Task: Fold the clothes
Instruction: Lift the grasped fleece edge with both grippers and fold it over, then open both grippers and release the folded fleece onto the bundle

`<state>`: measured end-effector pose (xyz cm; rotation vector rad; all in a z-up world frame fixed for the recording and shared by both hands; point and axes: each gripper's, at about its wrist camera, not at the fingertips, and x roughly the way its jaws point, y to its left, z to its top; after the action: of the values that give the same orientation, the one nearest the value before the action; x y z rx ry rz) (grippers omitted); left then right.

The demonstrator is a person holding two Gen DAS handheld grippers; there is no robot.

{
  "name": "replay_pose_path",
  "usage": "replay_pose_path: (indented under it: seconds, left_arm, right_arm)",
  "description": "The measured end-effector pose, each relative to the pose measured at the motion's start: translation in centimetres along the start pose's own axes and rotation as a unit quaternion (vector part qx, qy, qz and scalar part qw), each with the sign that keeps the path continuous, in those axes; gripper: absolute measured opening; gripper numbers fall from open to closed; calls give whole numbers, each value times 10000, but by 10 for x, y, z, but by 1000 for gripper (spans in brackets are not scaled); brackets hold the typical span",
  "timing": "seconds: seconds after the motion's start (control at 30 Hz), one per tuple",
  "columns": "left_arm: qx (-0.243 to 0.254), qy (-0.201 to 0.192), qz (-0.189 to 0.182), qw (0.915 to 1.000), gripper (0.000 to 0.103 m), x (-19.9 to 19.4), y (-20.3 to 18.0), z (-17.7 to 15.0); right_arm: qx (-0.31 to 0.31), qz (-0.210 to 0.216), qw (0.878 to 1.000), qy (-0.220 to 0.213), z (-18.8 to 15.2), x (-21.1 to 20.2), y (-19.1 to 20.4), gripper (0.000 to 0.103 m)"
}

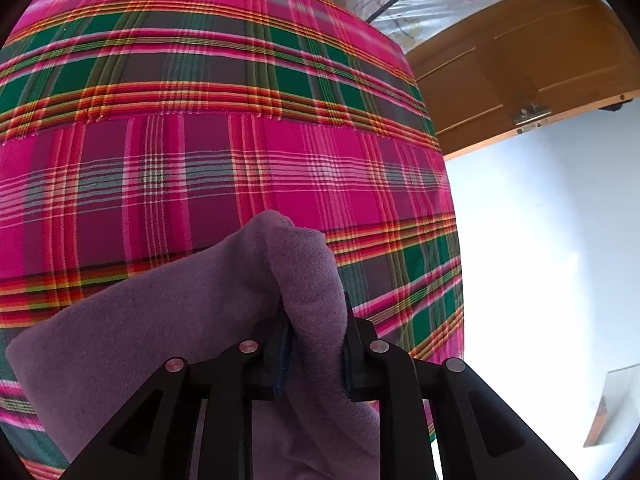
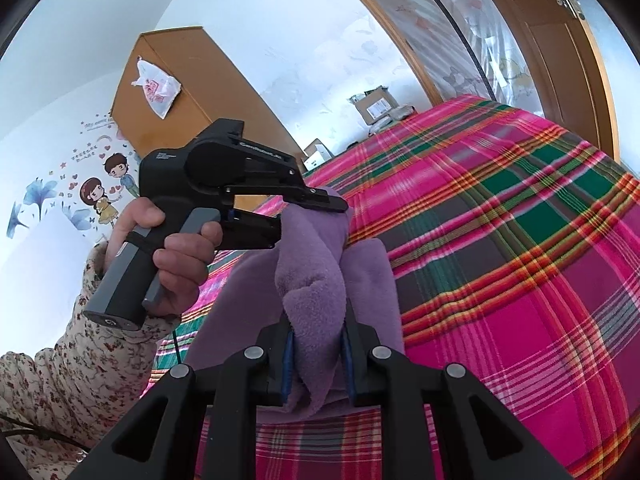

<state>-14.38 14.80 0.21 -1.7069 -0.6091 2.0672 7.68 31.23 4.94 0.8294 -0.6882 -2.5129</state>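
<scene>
Right gripper (image 2: 316, 344) and left gripper (image 1: 314, 336): jaws clamped on purple fleece (image 1: 160, 320), held above plaid bedspread (image 1: 200, 160) at 12 o'clock

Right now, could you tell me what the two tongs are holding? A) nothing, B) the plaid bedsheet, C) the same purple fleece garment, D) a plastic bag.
C: the left tongs and the right tongs are each clamped on a bunch of the purple fleece garment, lifted above the plaid bedsheet.
</scene>
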Motion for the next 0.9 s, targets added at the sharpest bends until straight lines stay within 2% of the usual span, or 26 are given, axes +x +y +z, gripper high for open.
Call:
replay_pose_path:
  seconds: [0.13, 0.43, 0.57, 0.8, 0.9]
  left_arm:
    - [-32, -67, -145, 9999, 29, -6, 3, -3]
    - [-57, -384, -529, 9978, 31, -36, 14, -14]
    - [-21, -666, -393, 9970, 31, -58, 25, -21]
    - [-315, -711, -202, 9968, 31, -78, 64, -43]
    - [-384, -842, -255, 9954, 31, -87, 78, -53]
  right_arm:
    - [153, -33, 9999, 59, -3, 2, -6, 21]
    - [364, -106, 9991, 171, -9, 6, -16, 23]
    - [418, -152, 9988, 187, -9, 5, -19, 24]
    - [501, -238, 9981, 263, -13, 4, -24, 27]
    - [526, -330, 9977, 258, -14, 2, -26, 30]
